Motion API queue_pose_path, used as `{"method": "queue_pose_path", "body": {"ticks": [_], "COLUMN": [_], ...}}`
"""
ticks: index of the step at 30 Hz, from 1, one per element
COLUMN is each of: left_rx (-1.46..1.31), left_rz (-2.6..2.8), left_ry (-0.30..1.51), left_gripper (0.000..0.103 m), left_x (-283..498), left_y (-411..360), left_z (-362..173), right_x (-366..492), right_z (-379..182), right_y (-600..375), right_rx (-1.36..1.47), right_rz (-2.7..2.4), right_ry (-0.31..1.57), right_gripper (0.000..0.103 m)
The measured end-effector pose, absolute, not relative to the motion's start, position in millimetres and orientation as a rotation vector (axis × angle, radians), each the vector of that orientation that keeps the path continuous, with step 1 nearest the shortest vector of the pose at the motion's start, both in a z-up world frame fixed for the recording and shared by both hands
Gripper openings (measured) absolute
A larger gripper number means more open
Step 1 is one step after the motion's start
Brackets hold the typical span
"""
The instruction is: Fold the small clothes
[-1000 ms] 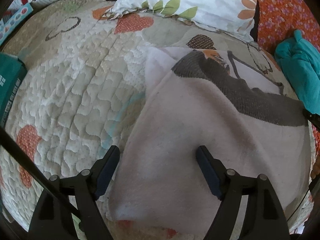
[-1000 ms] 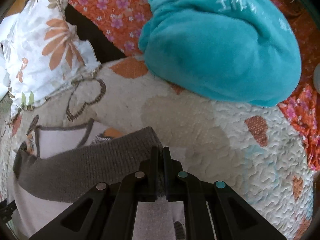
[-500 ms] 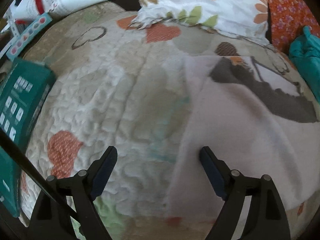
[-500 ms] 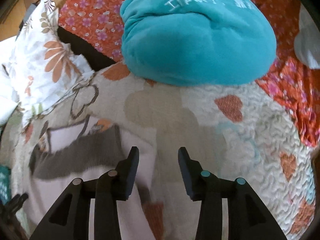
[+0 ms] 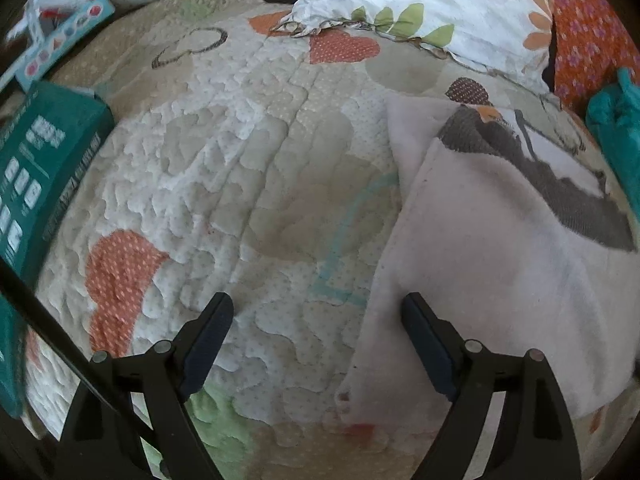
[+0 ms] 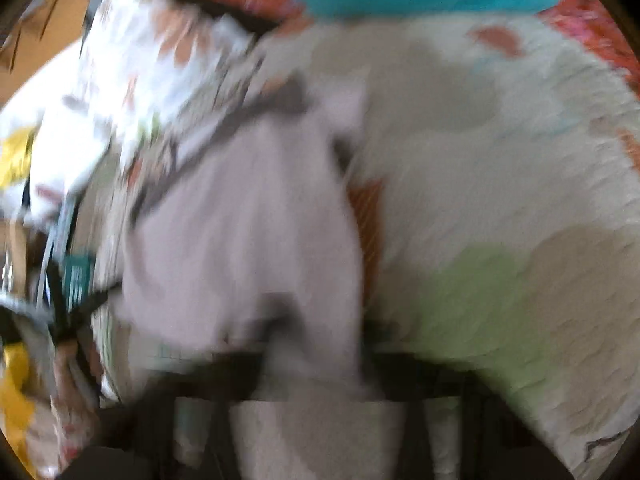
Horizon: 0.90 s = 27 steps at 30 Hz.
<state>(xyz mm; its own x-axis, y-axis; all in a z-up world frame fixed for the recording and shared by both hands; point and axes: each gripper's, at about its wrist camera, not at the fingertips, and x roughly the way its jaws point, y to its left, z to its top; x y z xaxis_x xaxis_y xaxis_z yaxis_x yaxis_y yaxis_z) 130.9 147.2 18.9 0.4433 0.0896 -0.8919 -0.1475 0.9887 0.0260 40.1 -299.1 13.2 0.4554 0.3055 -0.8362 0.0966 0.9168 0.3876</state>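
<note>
A: Where is the garment found, and how far has the folding been taken?

B: In the left wrist view, a pale pink garment with a grey waistband (image 5: 536, 184) is seen lying on the quilted bedspread (image 5: 248, 168), from about 1 o'clock down to 5 o'clock. One fold appears to have been made already, since a top layer is laid over a lower one and the band runs slantwise. Further folds and a squaring of the edges are judged to be left.

A: How are the grippers held?

B: The left gripper (image 5: 316, 336) is spread wide, and nothing is held in it; its right finger is placed over the garment's left edge, its left finger over bare quilt. The right gripper's state cannot be told: the right wrist view is badly smeared, and only dark shapes are made out at 6 o'clock, with the garment (image 6: 248, 240) seen just ahead.

A: What else is noted?

B: A teal box (image 5: 36, 184) at 9 o'clock and a floral pillow (image 5: 452, 12) at 1 o'clock.
</note>
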Motion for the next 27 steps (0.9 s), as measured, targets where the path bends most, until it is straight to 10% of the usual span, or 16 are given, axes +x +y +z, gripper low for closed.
{"method": "queue_pose_path", "body": {"ticks": [7, 12, 21, 27], "left_rx": [0.074, -0.046, -0.222, -0.296], "left_rz": [0.197, 0.191, 0.213, 0.212], "left_ry": [1.063, 1.031, 0.999, 0.983], "left_gripper": [0.086, 0.086, 0.086, 0.086], "left_x": [128, 122, 121, 117], "left_y": [145, 163, 185, 199], "left_z": [24, 40, 54, 62], "right_x": [33, 28, 63, 74], "right_z": [27, 34, 9, 21], "right_y": [-327, -337, -301, -272], "right_rx": [0.45, 0.551, 0.519, 0.43], "right_rz": [0.029, 0.022, 0.112, 0.006], "right_ry": [1.043, 0.946, 0.979, 0.949], "right_gripper": [0.01, 0.064, 0.062, 0.025]}}
